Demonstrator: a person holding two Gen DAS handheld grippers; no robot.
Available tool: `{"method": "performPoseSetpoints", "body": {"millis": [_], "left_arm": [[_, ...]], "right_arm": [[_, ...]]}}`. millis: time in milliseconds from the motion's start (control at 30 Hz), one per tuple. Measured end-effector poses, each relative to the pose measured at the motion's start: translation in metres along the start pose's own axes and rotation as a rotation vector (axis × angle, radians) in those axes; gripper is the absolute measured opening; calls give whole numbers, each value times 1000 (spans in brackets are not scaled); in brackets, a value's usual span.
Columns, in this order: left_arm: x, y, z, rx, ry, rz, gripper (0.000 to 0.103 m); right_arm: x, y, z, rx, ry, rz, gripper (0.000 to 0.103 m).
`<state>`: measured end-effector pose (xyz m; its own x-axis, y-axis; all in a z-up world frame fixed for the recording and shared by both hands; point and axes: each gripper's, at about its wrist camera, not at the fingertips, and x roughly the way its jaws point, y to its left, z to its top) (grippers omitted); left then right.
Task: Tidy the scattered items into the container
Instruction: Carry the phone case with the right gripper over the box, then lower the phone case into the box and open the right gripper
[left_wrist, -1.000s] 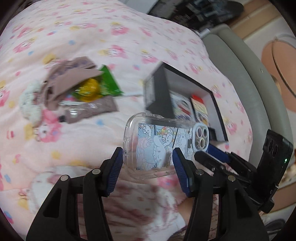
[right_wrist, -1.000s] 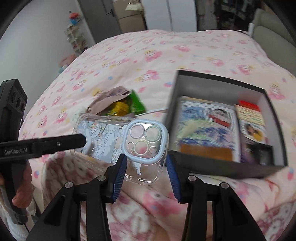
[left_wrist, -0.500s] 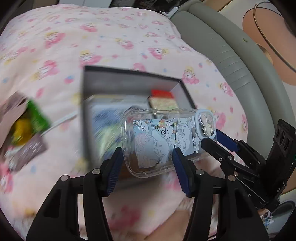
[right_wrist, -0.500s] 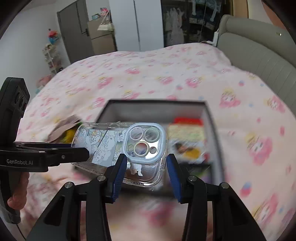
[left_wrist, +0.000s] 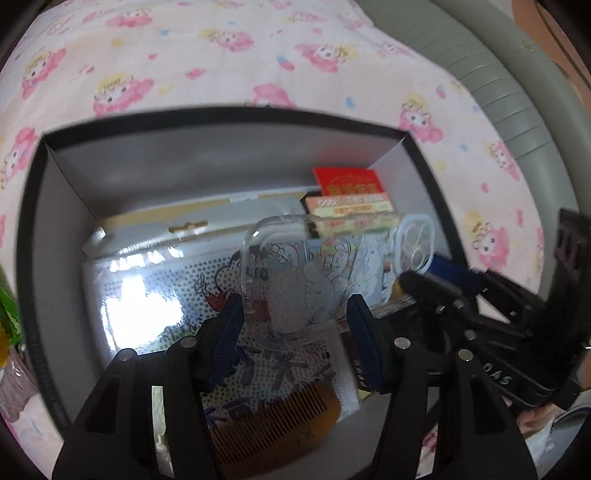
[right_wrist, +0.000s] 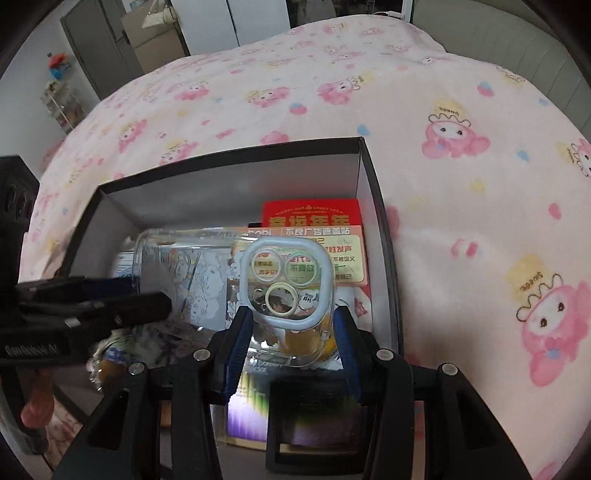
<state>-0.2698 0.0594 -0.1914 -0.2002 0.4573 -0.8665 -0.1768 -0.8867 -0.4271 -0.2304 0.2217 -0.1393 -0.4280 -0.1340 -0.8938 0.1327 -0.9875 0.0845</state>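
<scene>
A clear phone case (left_wrist: 310, 280) with cartoon print hangs over the open black box (left_wrist: 33, 229). My left gripper (left_wrist: 295, 325) is shut on its plain end. My right gripper (right_wrist: 291, 332) is shut on its camera-ring end (right_wrist: 288, 280); the right gripper also shows in the left wrist view (left_wrist: 436, 277), and the left one in the right wrist view (right_wrist: 122, 299). The box (right_wrist: 365, 177) holds a glossy comic packet (left_wrist: 155, 295), a brown comb (left_wrist: 280, 417), a red packet (right_wrist: 310, 214) and sticker cards (right_wrist: 343, 258).
The box sits on a pink cartoon-print bedspread (right_wrist: 480, 184). A green snack wrapper (left_wrist: 7, 314) and brown cloth (left_wrist: 14, 387) lie left of the box. A grey padded headboard (left_wrist: 509, 85) runs along the right. Wardrobes (right_wrist: 221, 22) stand at the far end.
Both grippers have carried the phone case from beside the box to over it and lowered it toward the contents. The box now fills both views.
</scene>
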Motion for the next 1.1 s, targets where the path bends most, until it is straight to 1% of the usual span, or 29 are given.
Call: {"method": "performPoseSetpoints", "body": {"millis": [100,200,300,400,433,500,567,600,700,767,800,867,967,1033,1100], "left_arm": [[1,-1,0,-1,18,1,58],[-5,1,-2,-15,12,-14,58],[-13,8,-7,-37,-10,15,58],[-18,16,-6,-70,-30,30,57],[-16,18,-4,-84,-28,35,57],[-10,21,2,-100,-21,57,52],[-2,20,6,-107,7,72,49],[2,19,7,-110,22,67,49],[8,10,9,-99,46,28,49],[10,1,11,-77,56,-12,49],[11,-4,11,-67,61,-28,51],[10,-5,12,-56,37,-1,52],[7,1,9,-74,29,-16,48],[5,3,7,-77,23,-13,44],[6,5,6,-78,39,-8,43]], "right_arm": [[2,3,1,-12,-3,-27,41],[2,1,1,-3,-13,-36,41],[-9,-4,-2,21,-46,-53,41],[-20,-4,-3,31,-88,-43,41],[-21,-4,-3,31,-92,-48,41],[-21,-1,-3,23,-95,-52,41],[-20,1,-3,14,-94,-52,41],[-19,3,-2,7,-90,-53,41],[-14,4,-5,-5,-57,-51,38],[-8,4,-6,-8,-30,-40,37],[-6,4,-7,-4,-32,-49,36],[-5,5,-8,-12,-30,-53,36],[-1,6,-8,-14,-14,-60,36],[3,7,-7,-26,-6,-83,34],[5,11,-7,-44,-1,-105,33]]}}
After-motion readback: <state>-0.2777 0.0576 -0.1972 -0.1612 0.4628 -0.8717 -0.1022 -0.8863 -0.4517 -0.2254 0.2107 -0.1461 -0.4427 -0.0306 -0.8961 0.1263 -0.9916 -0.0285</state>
